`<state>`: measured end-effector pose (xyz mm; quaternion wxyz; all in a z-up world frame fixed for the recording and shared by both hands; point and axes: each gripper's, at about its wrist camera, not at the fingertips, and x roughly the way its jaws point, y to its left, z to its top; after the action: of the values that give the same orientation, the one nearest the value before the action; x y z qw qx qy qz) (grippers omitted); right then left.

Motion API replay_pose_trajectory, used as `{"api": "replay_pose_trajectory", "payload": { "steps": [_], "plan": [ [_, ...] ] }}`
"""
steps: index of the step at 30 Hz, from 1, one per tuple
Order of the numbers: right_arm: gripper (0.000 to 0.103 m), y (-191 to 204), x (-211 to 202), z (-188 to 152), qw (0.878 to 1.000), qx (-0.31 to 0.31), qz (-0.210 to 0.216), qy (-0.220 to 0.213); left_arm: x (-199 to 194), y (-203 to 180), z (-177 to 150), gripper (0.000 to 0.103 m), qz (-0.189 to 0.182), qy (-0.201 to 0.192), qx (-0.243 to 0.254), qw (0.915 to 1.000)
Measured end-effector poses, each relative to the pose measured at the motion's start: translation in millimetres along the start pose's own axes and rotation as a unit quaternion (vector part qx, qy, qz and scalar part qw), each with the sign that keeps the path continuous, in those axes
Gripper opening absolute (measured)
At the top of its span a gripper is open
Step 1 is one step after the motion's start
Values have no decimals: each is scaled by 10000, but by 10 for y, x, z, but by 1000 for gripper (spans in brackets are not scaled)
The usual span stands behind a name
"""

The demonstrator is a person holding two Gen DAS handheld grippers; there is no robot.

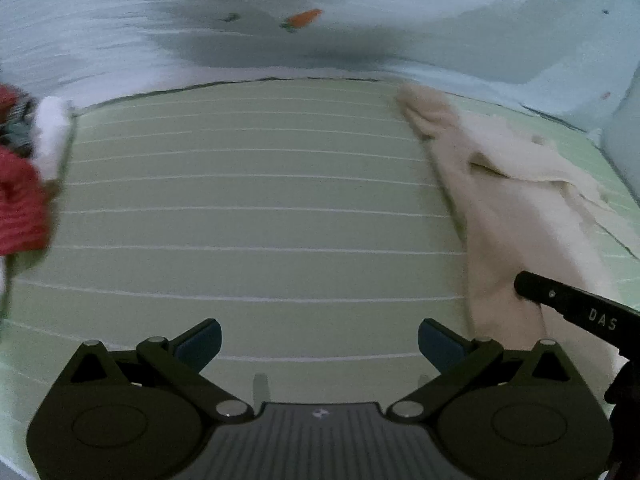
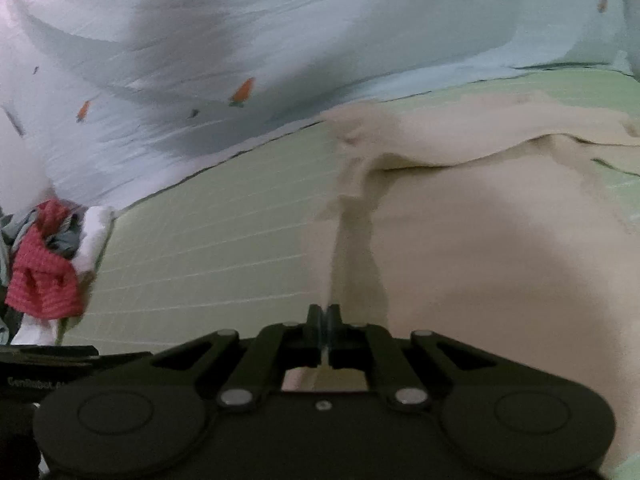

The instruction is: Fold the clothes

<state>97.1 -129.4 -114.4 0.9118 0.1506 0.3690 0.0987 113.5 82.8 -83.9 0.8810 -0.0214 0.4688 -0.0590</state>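
Between right gripper [image 2: 325, 322] jaws, cream garment [image 2: 500, 220]

Both views are dim and soft, with a greenish-grey cast and no glare. Motion blur smears the pale blue sheet [image 1: 460, 40] into streaks and softens the cream garment [image 2: 500, 240] at its edges. A broad dark shadow [image 1: 280, 40] lies across the sheet. Fisheye distortion bows the white lines of the green mat [image 1: 248, 200], and the corners fall to black.
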Motion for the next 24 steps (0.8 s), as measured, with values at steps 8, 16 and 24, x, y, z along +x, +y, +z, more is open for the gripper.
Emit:
{"api": "replay_pose_trajectory", "payload": {
  "steps": [8,16,24],
  "plan": [
    [3,-603,-188,205,9997,-156,-130,115,188,-900,-25,103,-288,163,515,9981],
    [3,-847,86,187,9940,-791,-39,749,443,-1373,-228,103,27,631,558,9964],
    [5,-928,199,167,9873,-1189,275,1020,566,-1407,-404,103,425,1004,204,9938]
  ]
}}
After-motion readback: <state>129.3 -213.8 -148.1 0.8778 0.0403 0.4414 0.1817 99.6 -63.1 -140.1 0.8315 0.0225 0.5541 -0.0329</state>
